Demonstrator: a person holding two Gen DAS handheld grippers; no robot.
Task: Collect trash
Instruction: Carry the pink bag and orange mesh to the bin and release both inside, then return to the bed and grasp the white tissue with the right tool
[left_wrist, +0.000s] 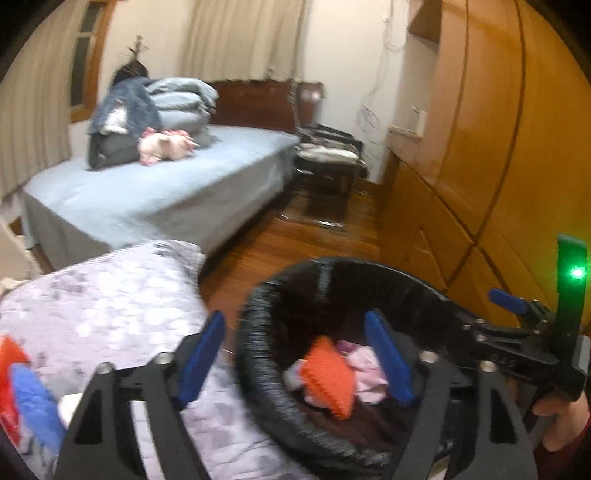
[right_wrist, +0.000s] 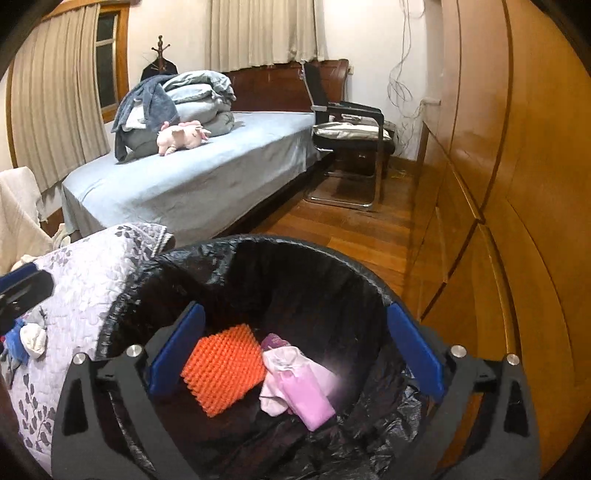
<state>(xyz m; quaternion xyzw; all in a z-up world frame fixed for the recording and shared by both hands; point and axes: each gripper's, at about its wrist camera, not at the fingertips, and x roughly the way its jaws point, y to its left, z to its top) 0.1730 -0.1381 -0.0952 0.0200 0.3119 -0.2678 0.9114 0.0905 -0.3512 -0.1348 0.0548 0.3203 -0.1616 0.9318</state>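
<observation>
A black-lined trash bin (right_wrist: 258, 251) stands on the wood floor beside a quilted surface. Inside lie an orange spiky pad (right_wrist: 221, 369) and pink crumpled wrappers (right_wrist: 299, 387). My right gripper (right_wrist: 295, 350) is open and empty, right over the bin's mouth. My left gripper (left_wrist: 295, 362) is open and empty, straddling the bin's left rim (left_wrist: 255, 295); the orange pad (left_wrist: 328, 376) shows between its fingers. The right gripper (left_wrist: 517, 317) shows at the bin's right side. Red, blue and white scraps (left_wrist: 22, 387) lie on the quilt at far left; they also show in the right wrist view (right_wrist: 26, 339).
The grey floral quilt (right_wrist: 81, 295) covers a surface left of the bin. A bed (right_wrist: 192, 181) with folded bedding and a pink plush stands behind. A black chair (right_wrist: 351, 133) stands at the bed's far end. Wooden wardrobes (right_wrist: 498, 147) line the right side.
</observation>
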